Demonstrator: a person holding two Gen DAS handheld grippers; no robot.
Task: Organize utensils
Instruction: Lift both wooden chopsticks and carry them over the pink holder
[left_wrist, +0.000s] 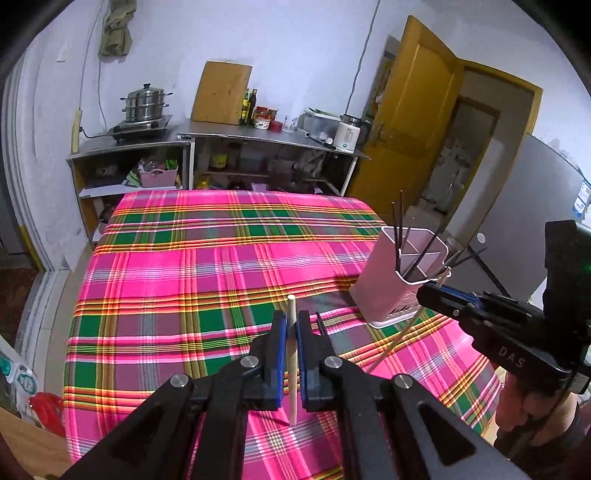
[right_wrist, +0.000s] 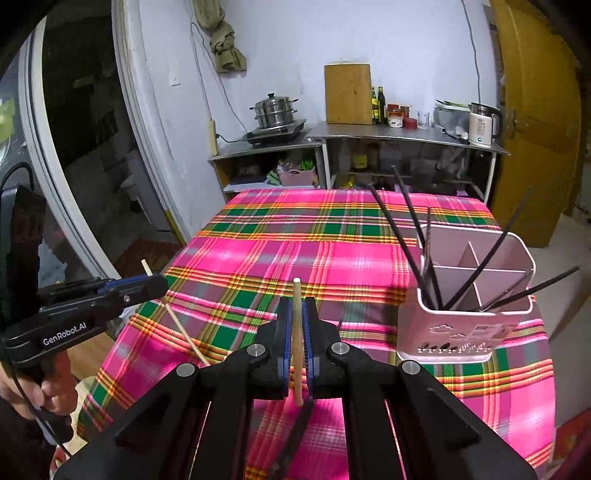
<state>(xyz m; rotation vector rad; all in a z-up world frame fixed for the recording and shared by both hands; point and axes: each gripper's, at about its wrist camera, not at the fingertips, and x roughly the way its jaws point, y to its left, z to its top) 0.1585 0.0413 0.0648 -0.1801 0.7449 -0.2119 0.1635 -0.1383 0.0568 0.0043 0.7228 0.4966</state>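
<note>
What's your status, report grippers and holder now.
Left gripper shut on a chopstick. Right gripper shut on another chopstick. Holder upright, black chopsticks inside. Nothing blocking.

Black tongs (left_wrist: 291, 325), blue pads (right_wrist: 283, 332), silver screws, white "GenRobot.AI" lettering, bare hand (right_wrist: 22, 391)

"GenRobot.AI" is printed in white on the black body of the left gripper (right_wrist: 157, 284), at the left of the right wrist view. "DAS" stands in pale letters on the black body of the right gripper (left_wrist: 430, 291), at the right of the left wrist view.
</note>
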